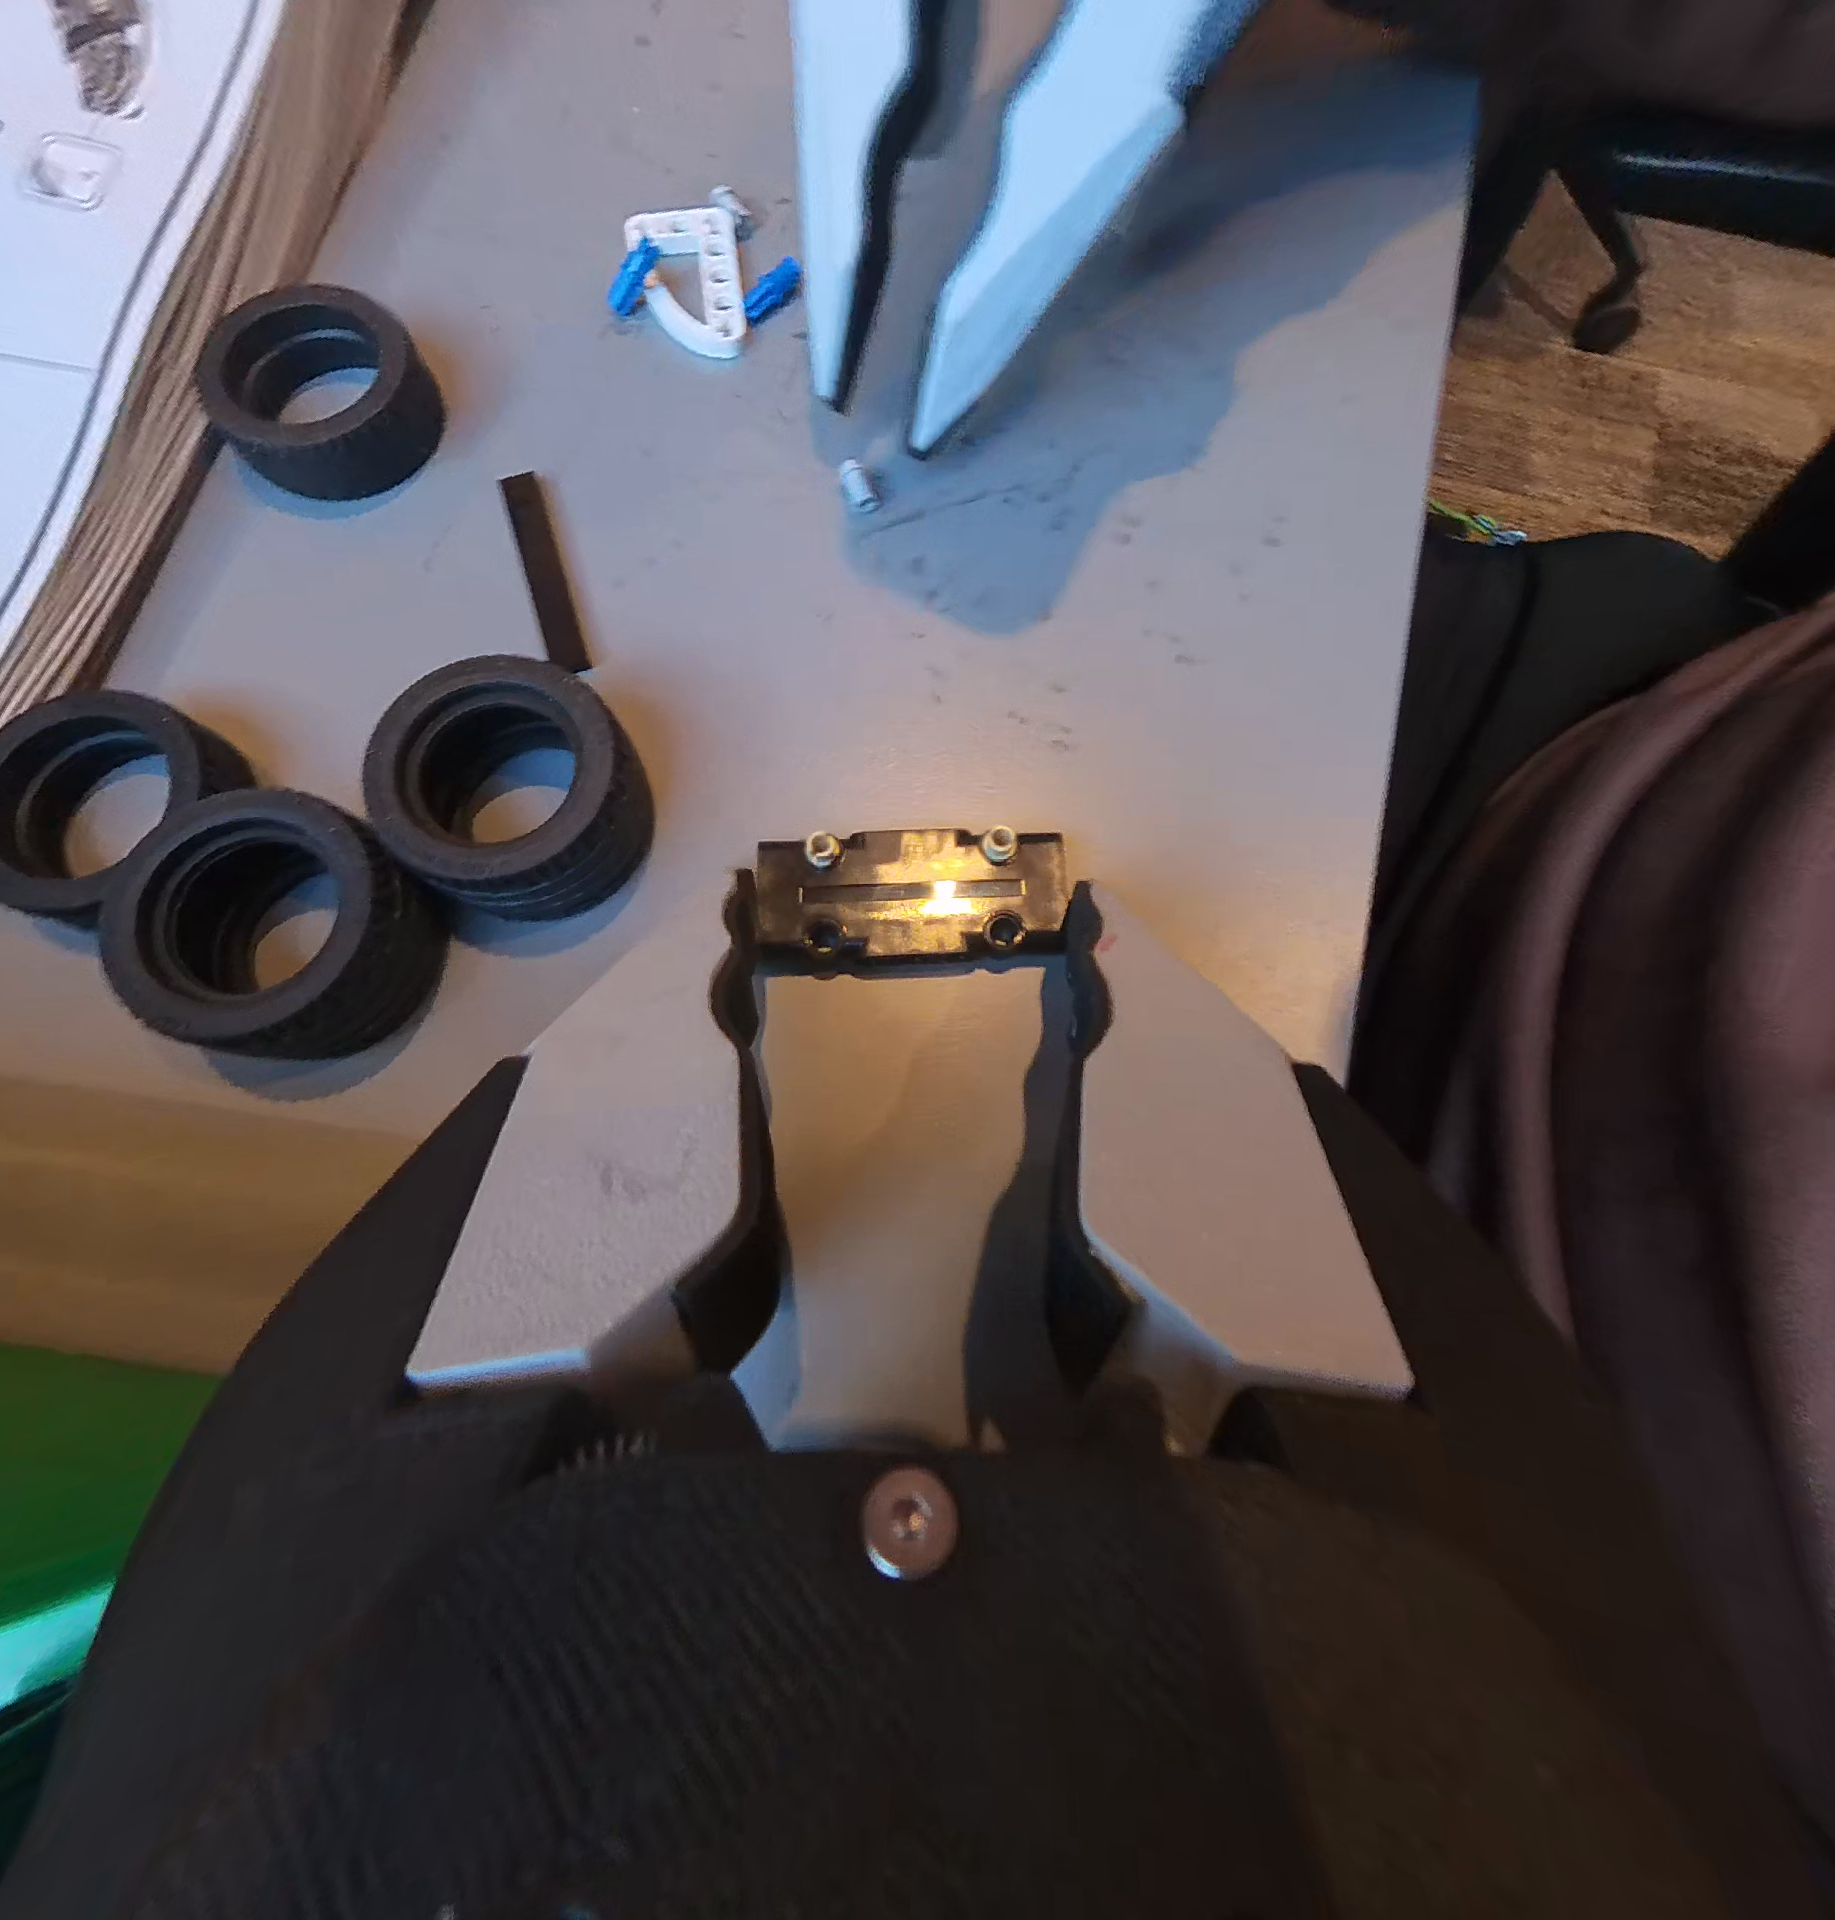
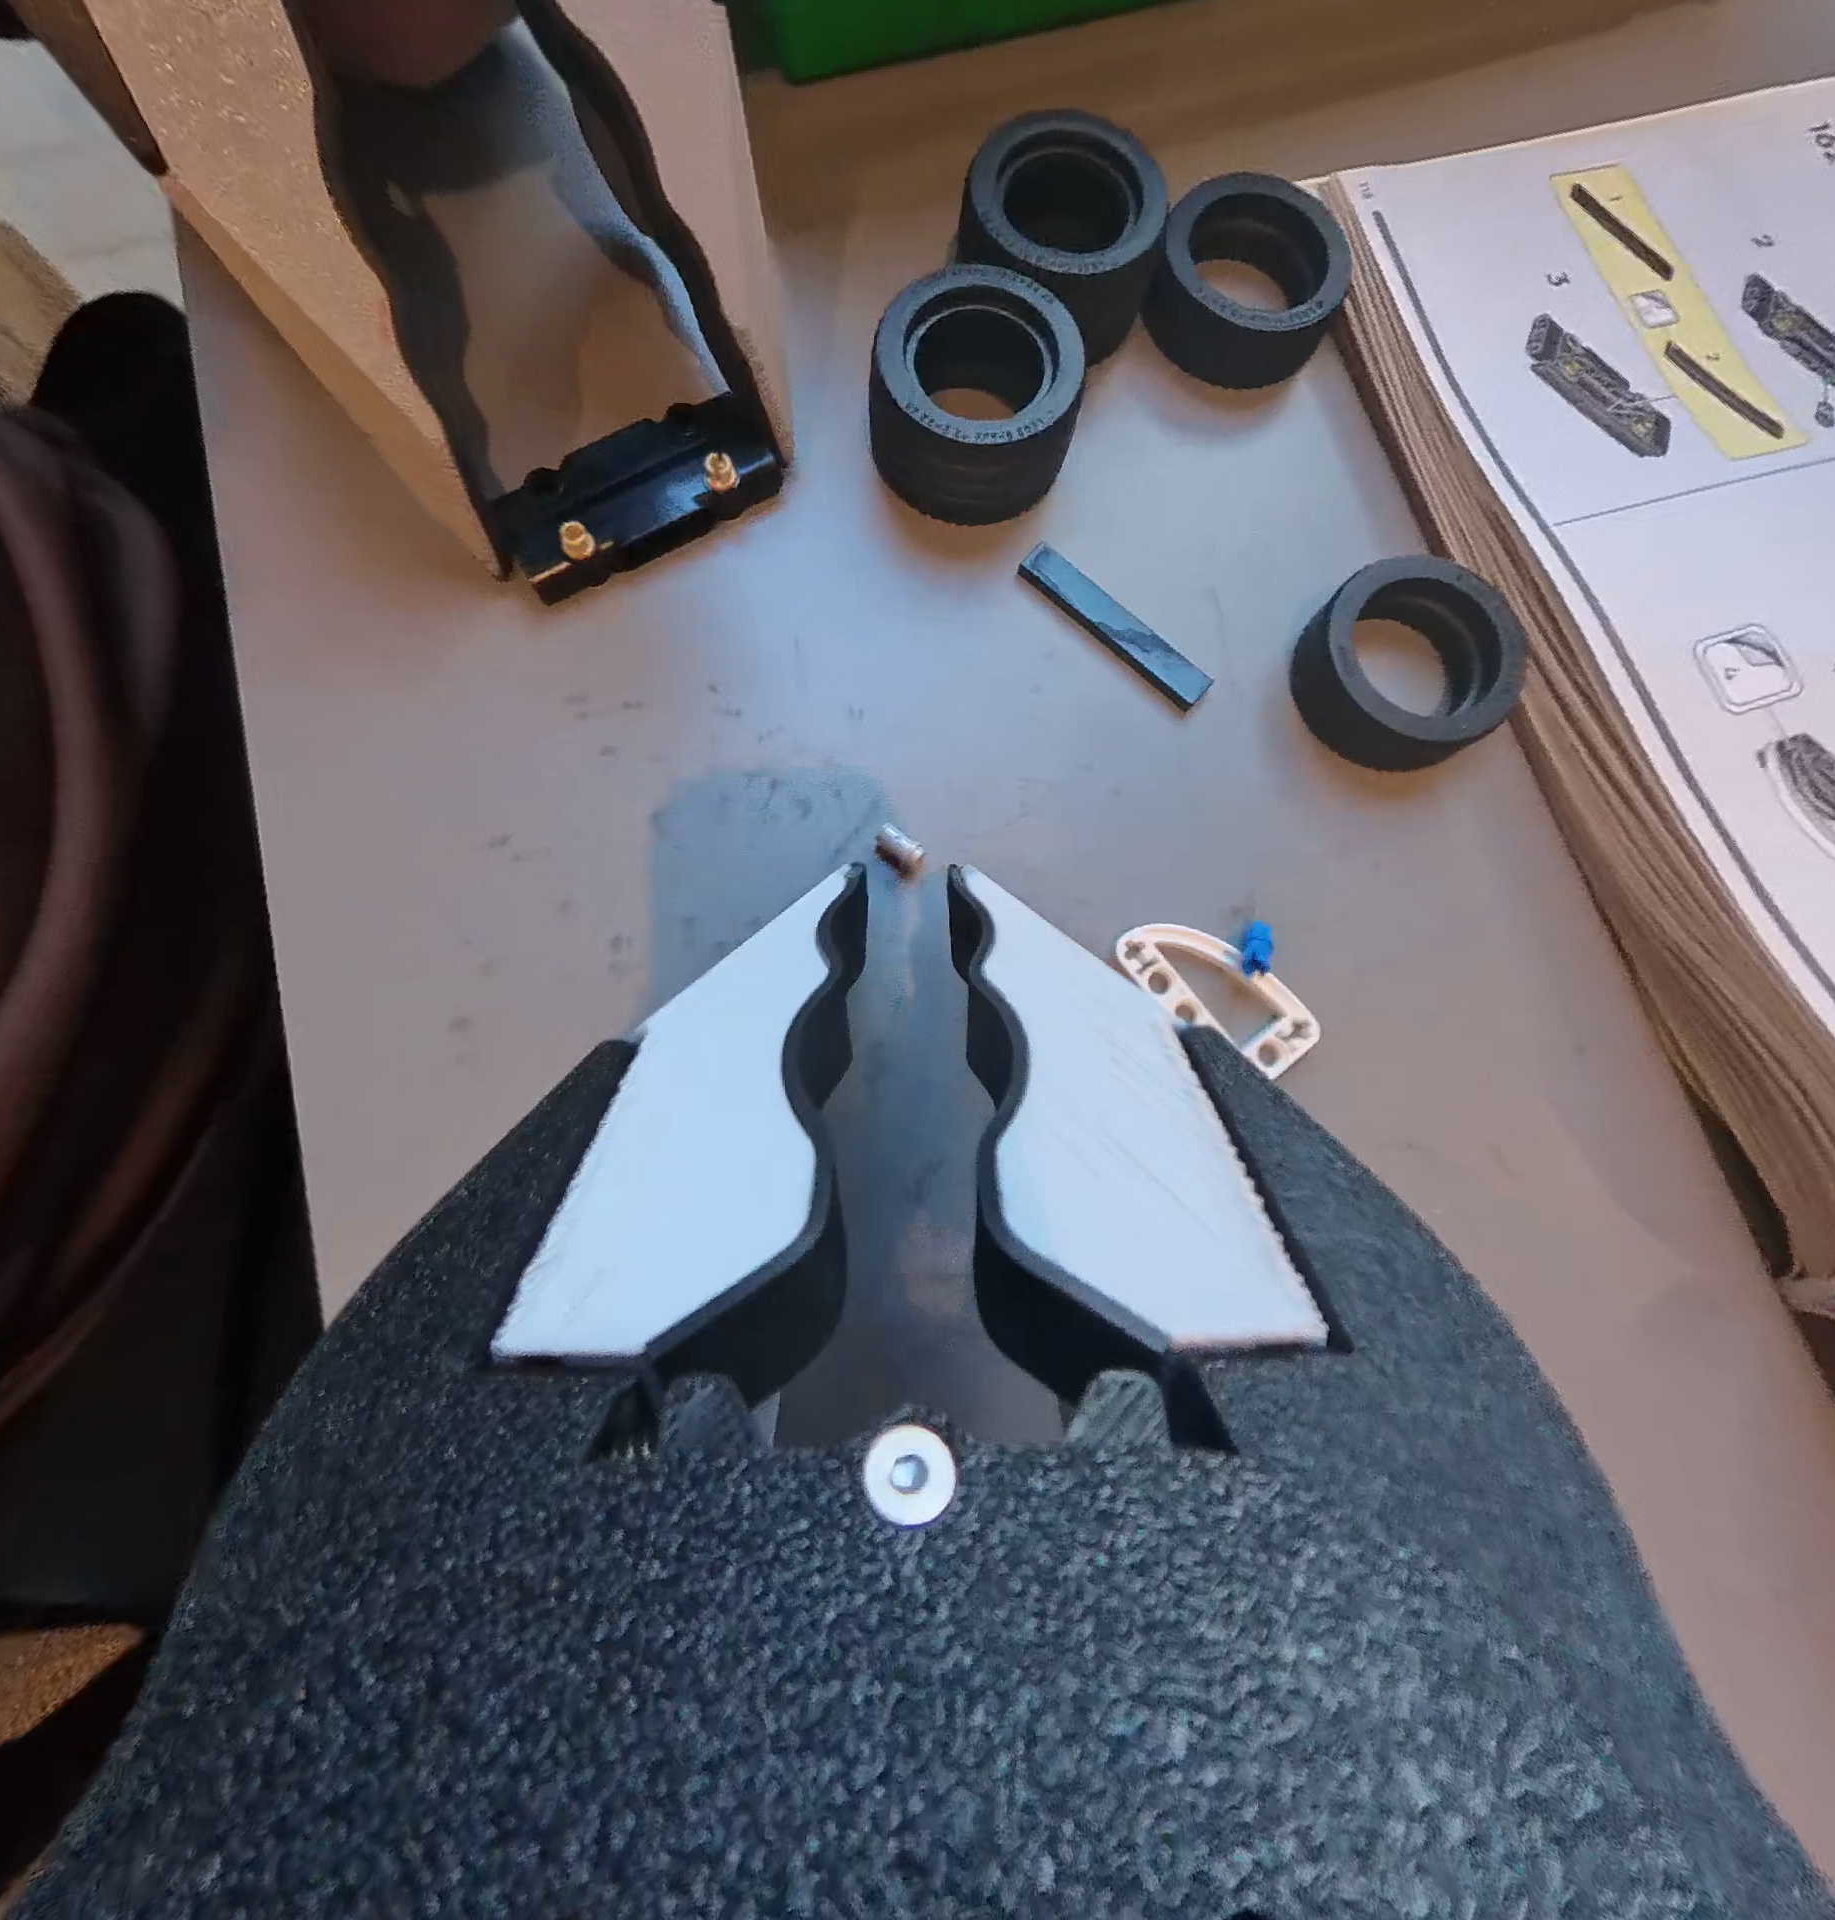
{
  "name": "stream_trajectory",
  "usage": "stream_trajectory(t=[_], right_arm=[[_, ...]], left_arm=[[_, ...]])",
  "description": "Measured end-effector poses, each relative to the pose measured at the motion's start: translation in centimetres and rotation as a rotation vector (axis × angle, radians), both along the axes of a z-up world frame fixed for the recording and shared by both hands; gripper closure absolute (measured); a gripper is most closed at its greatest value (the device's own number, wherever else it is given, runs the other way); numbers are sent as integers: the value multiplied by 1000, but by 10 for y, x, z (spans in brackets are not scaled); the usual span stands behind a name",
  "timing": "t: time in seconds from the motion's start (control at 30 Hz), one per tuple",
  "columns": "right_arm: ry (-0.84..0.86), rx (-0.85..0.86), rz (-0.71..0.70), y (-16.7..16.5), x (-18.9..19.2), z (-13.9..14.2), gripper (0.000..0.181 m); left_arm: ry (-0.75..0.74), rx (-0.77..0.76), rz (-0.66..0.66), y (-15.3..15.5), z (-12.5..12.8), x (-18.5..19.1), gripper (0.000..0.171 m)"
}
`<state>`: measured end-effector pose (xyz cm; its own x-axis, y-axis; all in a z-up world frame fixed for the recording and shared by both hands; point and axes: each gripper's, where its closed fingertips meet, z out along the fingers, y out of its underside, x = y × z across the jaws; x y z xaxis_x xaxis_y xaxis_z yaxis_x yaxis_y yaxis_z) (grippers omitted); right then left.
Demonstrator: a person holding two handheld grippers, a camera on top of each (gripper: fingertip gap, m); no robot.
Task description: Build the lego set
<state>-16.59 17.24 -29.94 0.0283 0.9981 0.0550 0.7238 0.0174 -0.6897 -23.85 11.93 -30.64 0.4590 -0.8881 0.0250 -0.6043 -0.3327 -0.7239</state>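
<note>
My left gripper (image 1: 908, 904) is shut on a black lego block (image 1: 908, 902) with two grey pins on its far side, held across the fingertips; the same block shows in the right wrist view (image 2: 638, 504). My right gripper (image 2: 905, 875) is slightly open and empty, its tips just short of a small grey pin (image 2: 900, 852) lying on the table; that pin also shows in the left wrist view (image 1: 861, 483), beside the right gripper's tips (image 1: 882, 426). A white curved lego frame (image 2: 1219, 997) with blue pins (image 1: 689, 275) lies close to the right gripper.
Several black tyres (image 1: 269, 914) (image 2: 1058, 312) lie on the grey table (image 1: 788, 644), with a flat black strip (image 2: 1115, 625) (image 1: 546, 569) among them. An open instruction booklet (image 2: 1640, 499) lies at the table's side. A green box (image 1: 51, 1475) sits beyond the edge. A person's dark sleeve (image 1: 1671, 1039) is close by. The grippers' ends are close to 10 cm from one another.
</note>
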Motion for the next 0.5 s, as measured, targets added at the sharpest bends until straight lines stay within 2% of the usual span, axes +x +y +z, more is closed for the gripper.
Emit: stream_trajectory(t=[0.3,0.5], right_arm=[[-110,5,213,-4,-4,-1,164],[-148,-60,239,-5,-6,-9,171]], left_arm=[[-3,-4,-105,-12,0,7,113],[-1,0,-117,-14,0,7,113]])
